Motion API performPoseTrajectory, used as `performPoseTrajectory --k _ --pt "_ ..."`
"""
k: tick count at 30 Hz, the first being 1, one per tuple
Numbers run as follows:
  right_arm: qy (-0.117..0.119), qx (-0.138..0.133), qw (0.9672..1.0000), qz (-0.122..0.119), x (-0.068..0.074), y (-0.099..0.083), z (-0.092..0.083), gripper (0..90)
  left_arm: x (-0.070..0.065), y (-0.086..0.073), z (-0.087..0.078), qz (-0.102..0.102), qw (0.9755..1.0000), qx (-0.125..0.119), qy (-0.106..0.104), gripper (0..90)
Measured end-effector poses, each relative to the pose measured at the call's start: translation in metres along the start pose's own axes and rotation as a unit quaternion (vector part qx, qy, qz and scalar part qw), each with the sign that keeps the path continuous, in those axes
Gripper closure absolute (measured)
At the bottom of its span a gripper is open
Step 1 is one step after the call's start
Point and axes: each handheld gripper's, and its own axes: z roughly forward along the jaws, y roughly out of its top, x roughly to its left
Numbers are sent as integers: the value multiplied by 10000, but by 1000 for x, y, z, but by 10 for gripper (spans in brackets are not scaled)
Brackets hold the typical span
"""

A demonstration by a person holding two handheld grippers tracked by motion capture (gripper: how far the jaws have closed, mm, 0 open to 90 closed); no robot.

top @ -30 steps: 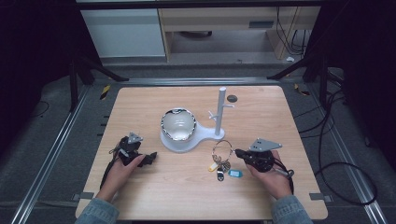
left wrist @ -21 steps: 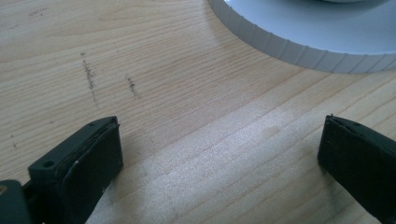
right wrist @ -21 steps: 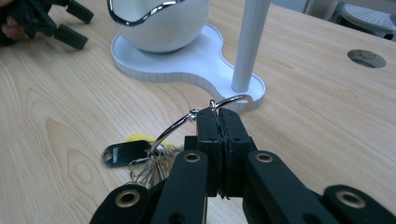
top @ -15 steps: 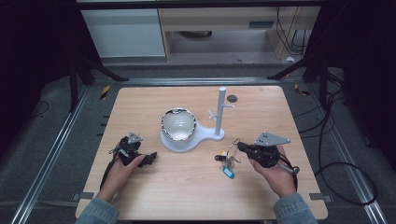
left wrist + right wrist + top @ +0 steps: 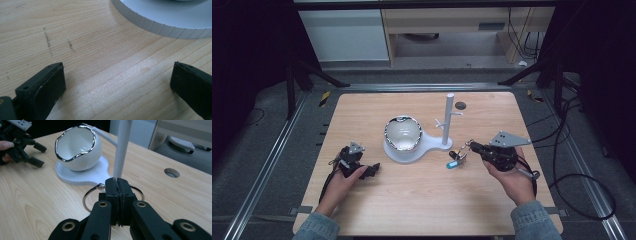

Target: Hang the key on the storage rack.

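Observation:
A metal key ring [image 5: 90,192] is pinched between the shut jaws of my right gripper [image 5: 117,181]. In the high view, my right gripper [image 5: 472,146] holds the ring just right of the white stand, with keys and a blue tag [image 5: 452,164] dangling from it above the table. The stand has a flat white base [image 5: 427,145], an upright pole [image 5: 448,120] with short pegs, and a white bowl with a chrome rim [image 5: 403,134]. My left gripper [image 5: 368,170] rests open on the wood left of the base, nothing between its jaws [image 5: 117,80].
The stand's ribbed base edge [image 5: 162,22] lies just ahead of the left jaws. A round hole [image 5: 460,105] sits in the wooden table [image 5: 422,200] behind the pole. The person's other hand and gripper [image 5: 22,147] appear far left in the right gripper view.
My right gripper has lifted the key ring off the table and carried it away from the person, closer to the stand's pole. The left gripper has stayed put.

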Motion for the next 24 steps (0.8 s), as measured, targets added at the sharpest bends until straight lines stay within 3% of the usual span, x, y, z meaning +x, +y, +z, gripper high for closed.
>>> performPoseTrajectory --k 24 --pt "-189 -190 9996 -53 -17 42 -11 889 0 0 0 -11 10000 -16 -4 0"
